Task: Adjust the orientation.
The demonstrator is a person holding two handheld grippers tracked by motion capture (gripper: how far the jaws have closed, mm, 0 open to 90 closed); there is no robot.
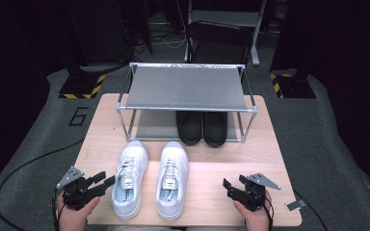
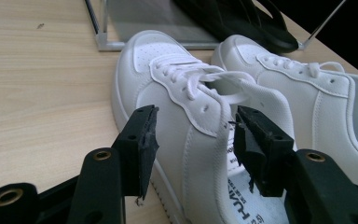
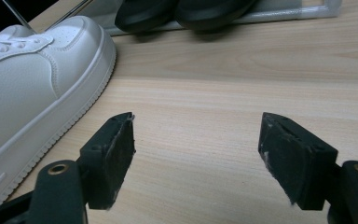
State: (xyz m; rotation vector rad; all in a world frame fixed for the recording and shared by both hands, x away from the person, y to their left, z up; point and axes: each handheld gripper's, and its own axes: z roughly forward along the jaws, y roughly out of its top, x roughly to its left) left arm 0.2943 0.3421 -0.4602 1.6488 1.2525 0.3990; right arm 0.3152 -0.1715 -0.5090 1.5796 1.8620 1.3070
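Observation:
Two white sneakers stand side by side on the wooden table (image 1: 250, 159), toes toward the rack. My left gripper (image 1: 107, 178) is at the outer side of the left sneaker (image 1: 129, 178), near its heel. In the left gripper view its jaws (image 2: 196, 112) stand apart astride that sneaker's (image 2: 186, 93) side wall, one pad outside and one over the opening; no pad visibly presses. My right gripper (image 1: 234, 182) hovers open over bare wood, right of the right sneaker (image 1: 173, 178). Nothing lies between its jaws (image 3: 198, 119), and the sneaker's toe (image 3: 28, 84) sits to their left.
A metal shoe rack (image 1: 185, 109) with a grey top shelf stands at the table's back. A pair of black shoes (image 1: 202, 127) sits on its lower shelf at the right, and shows again as black shoes (image 3: 186, 11) at the top of the right gripper view. Cables trail across the grey floor.

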